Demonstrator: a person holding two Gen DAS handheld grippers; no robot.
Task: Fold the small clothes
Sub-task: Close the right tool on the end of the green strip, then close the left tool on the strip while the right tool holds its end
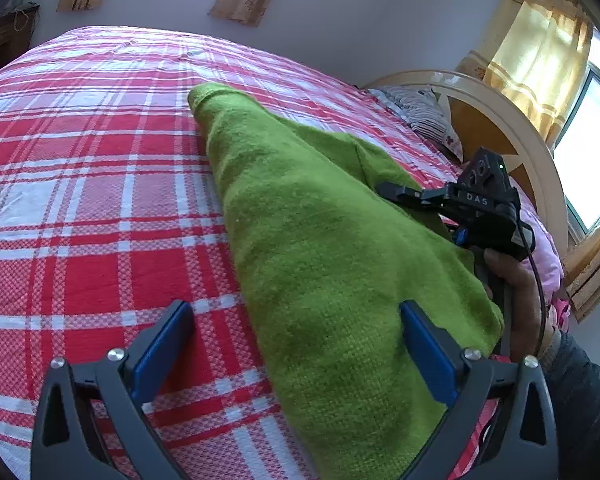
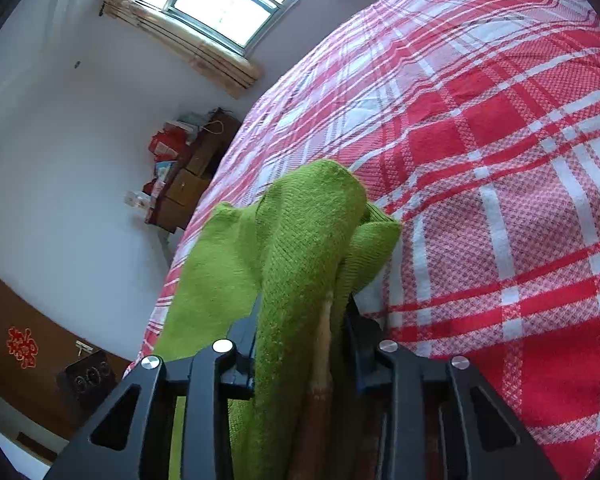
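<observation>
A green knitted garment (image 1: 308,240) lies stretched along the red and white plaid bed cover (image 1: 80,200), its far end resting on the bed. My left gripper (image 1: 296,344) is open, with its blue pads wide apart; the near part of the garment lies between and over the right pad (image 1: 424,356). My right gripper (image 1: 404,194) shows at the right of the left wrist view, held by a hand. In the right wrist view my right gripper (image 2: 300,316) is shut on a bunched fold of the green garment (image 2: 300,240), which hides the fingertips.
A curved wooden headboard (image 1: 512,136) and striped pillow (image 1: 420,112) stand at the right of the bed. Curtained windows (image 1: 588,152) are behind. A cluttered wooden cabinet (image 2: 184,176) stands beyond the bed's far edge in the right wrist view.
</observation>
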